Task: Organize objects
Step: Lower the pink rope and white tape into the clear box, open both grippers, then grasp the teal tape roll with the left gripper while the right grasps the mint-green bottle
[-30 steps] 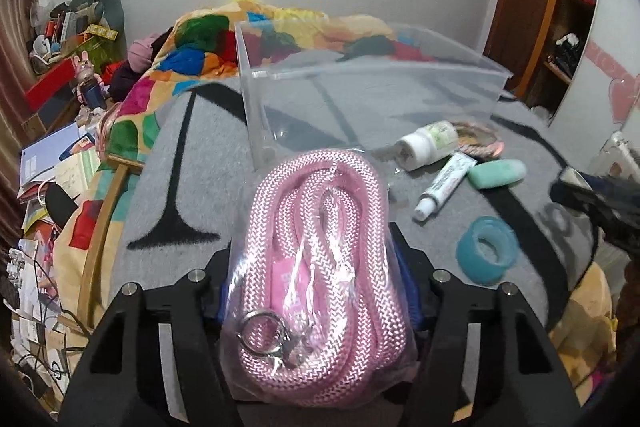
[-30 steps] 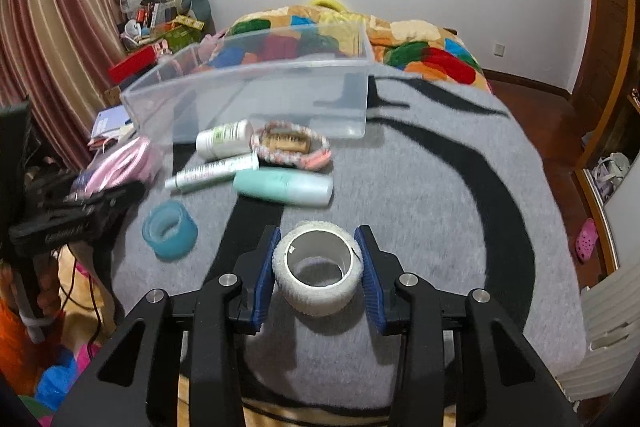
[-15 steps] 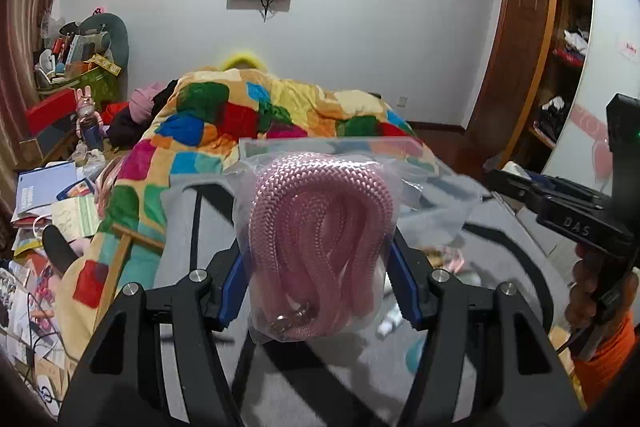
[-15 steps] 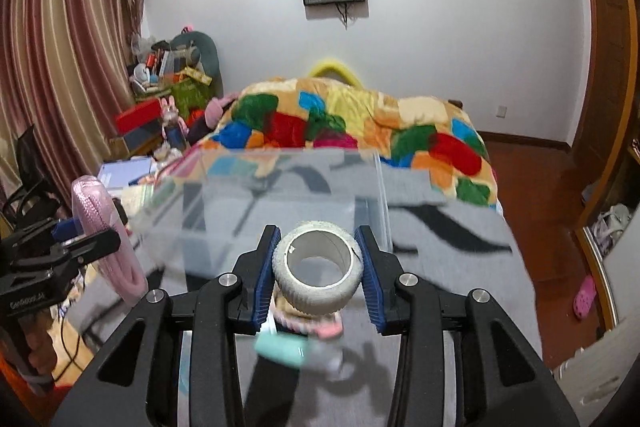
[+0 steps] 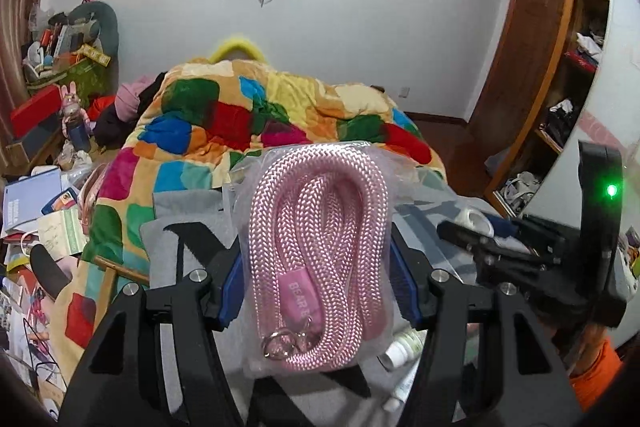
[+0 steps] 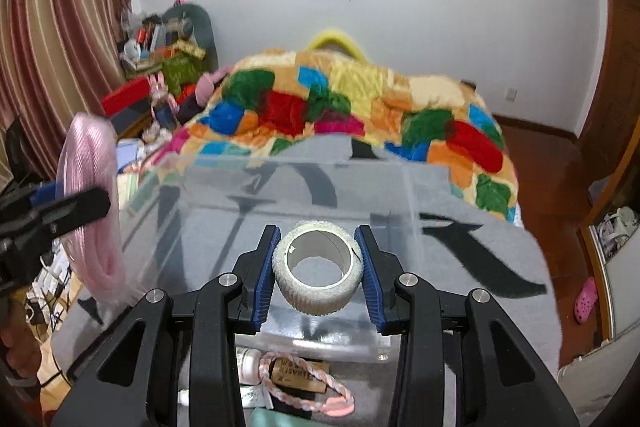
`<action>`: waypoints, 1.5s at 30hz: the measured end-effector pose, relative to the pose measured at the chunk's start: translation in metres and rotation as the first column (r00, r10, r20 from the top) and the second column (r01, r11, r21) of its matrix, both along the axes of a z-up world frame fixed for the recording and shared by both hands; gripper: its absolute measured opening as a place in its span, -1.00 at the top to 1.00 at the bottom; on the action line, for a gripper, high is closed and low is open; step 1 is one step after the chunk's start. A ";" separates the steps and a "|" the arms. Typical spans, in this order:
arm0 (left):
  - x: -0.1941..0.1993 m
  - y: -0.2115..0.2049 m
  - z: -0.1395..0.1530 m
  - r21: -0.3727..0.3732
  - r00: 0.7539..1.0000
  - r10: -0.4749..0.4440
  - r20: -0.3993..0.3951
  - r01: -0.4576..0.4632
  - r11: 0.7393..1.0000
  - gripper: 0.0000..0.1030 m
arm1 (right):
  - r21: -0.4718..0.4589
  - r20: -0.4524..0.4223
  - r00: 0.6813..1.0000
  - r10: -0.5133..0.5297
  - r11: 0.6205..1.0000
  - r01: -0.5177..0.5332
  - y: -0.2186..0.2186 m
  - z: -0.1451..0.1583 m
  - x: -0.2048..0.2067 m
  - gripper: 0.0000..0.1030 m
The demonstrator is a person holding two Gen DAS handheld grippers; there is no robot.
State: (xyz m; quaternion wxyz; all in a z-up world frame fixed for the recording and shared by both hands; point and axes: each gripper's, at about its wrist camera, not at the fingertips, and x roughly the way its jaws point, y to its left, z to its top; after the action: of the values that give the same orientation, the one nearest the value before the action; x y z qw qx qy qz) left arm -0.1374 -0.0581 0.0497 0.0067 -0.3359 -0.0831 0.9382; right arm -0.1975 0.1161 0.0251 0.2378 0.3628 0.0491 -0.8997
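Grey blanket on the bed carries a clear plastic bin. Above the bin, the right tool clamps a white tape roll; left of the bin, the left tool grips a bagged pink braided rope.

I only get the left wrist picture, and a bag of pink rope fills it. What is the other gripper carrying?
Observer: The right gripper is clamped on a white tape roll.
Operator: Where is that roll now?
Observer: It is held over the open clear plastic bin.
Operator: Anything in that bin?
Observer: None visible; only the grey blanket shows through it.
Operator: What lies near it?
Observer: A pink braided band lies on the blanket in front of the bin.
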 end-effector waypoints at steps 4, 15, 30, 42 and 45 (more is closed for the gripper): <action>-0.028 -0.002 -0.016 0.023 0.997 -0.016 0.081 0.015 1.000 -0.18 | 0.026 0.060 0.998 0.012 1.000 -0.014 -0.008 -0.018 -0.014 0.32; -0.035 0.006 -0.027 -0.006 0.991 -0.049 0.127 0.050 0.999 -0.13 | 0.086 0.089 0.995 0.047 0.995 -0.055 -0.023 -0.031 -0.017 0.15; 0.031 0.029 -0.004 -0.096 0.997 -0.074 0.013 0.075 0.993 -0.66 | 0.025 -0.041 0.997 0.061 0.998 -0.060 0.014 0.006 0.039 -0.26; 0.079 0.062 -0.054 -0.132 0.981 -0.164 0.104 0.177 0.975 -0.72 | 0.030 0.089 0.988 0.125 0.991 -0.128 0.047 -0.046 0.082 -0.27; 0.090 0.069 -0.067 -0.124 0.973 -0.187 0.136 0.204 0.971 -0.72 | 0.059 0.120 0.979 0.163 0.983 -0.171 0.044 -0.063 0.089 -0.26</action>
State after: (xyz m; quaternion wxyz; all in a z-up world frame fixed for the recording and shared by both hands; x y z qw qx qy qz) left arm -0.0474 0.0108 -0.0172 0.0711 -0.3994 0.0148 0.9139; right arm -0.1087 0.1600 -0.0379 0.3024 0.4162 0.0966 -0.8520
